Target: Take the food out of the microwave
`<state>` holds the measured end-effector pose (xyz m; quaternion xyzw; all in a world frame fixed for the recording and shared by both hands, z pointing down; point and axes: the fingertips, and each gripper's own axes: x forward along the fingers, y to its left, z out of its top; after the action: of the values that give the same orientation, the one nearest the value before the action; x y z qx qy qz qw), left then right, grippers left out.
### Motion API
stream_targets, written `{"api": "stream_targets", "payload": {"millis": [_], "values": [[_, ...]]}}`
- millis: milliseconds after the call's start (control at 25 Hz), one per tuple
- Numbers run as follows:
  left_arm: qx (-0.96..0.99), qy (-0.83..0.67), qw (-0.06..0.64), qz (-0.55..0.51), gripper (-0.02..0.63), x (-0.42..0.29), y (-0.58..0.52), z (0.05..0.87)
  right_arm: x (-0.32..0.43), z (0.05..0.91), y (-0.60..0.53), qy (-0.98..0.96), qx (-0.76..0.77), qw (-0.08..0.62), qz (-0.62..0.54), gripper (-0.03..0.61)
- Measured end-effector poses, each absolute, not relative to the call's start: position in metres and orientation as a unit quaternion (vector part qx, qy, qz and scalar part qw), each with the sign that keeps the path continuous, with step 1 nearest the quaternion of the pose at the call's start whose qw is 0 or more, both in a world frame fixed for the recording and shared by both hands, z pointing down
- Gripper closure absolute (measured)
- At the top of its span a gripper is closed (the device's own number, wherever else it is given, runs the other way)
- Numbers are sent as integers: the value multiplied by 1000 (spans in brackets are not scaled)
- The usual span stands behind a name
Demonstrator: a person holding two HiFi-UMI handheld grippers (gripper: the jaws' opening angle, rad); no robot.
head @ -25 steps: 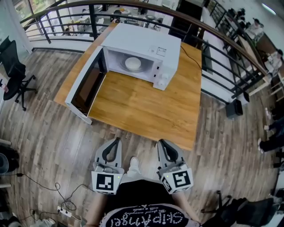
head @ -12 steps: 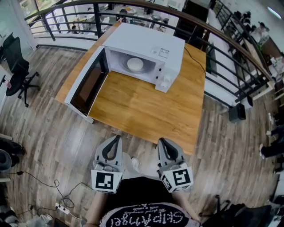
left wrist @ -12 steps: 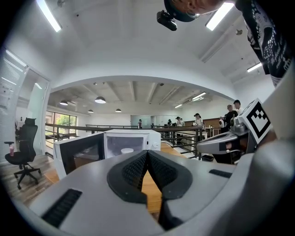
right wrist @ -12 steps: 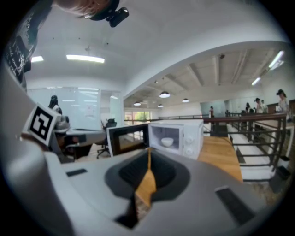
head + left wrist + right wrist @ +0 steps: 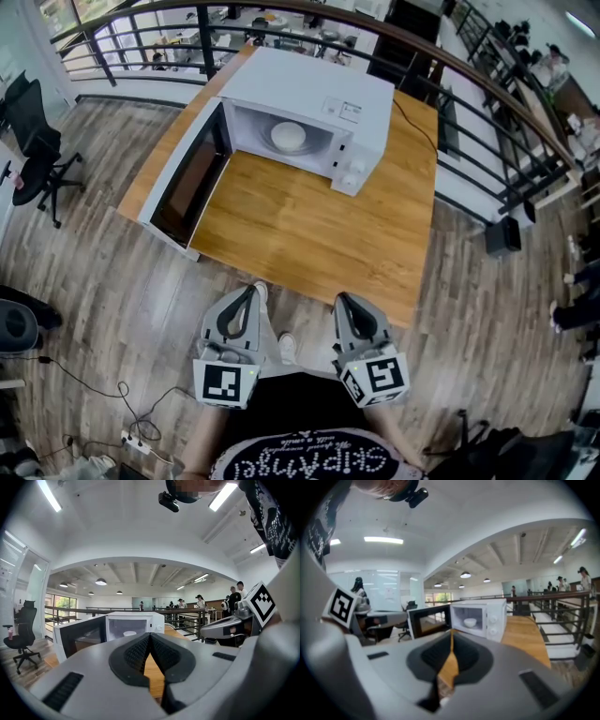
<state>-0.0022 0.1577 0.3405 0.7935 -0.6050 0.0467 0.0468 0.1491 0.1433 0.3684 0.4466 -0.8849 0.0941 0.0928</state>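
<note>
Left gripper (image 5: 248, 294) and right gripper (image 5: 343, 301) closed, empty; unopened, they might knock the round white bowl (image 5: 287, 137) inside the boxy white microwave (image 5: 319, 94).

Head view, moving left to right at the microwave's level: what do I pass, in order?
Black office chair → open microwave door → white bowl → control knobs → black box on the floor.

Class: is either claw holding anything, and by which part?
Nothing is held. The left claw and right claw are both shut and empty; the bowl sits inside the open microwave.
</note>
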Motion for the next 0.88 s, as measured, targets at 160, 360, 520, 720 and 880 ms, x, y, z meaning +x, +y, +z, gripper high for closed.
{"api": "stream_targets", "payload": {"millis": [160,360,520,720,880], "values": [[797,-600,49,47,581,-14,135,342,137,373,127,-882,449,95,104,541],[805,-590,48,43,581,-35,92,338,115,370,96,-882,449,87,113,541],[819,-570,51,43,581,-50,52,339,96,371,60,-874,461,89,123,541],[839,-540,55,42,581,-64,2,340,73,372,13,-863,479,92,131,541],[851,-519,59,43,581,-74,-31,345,52,374,-15,-857,488,94,139,541]]}}
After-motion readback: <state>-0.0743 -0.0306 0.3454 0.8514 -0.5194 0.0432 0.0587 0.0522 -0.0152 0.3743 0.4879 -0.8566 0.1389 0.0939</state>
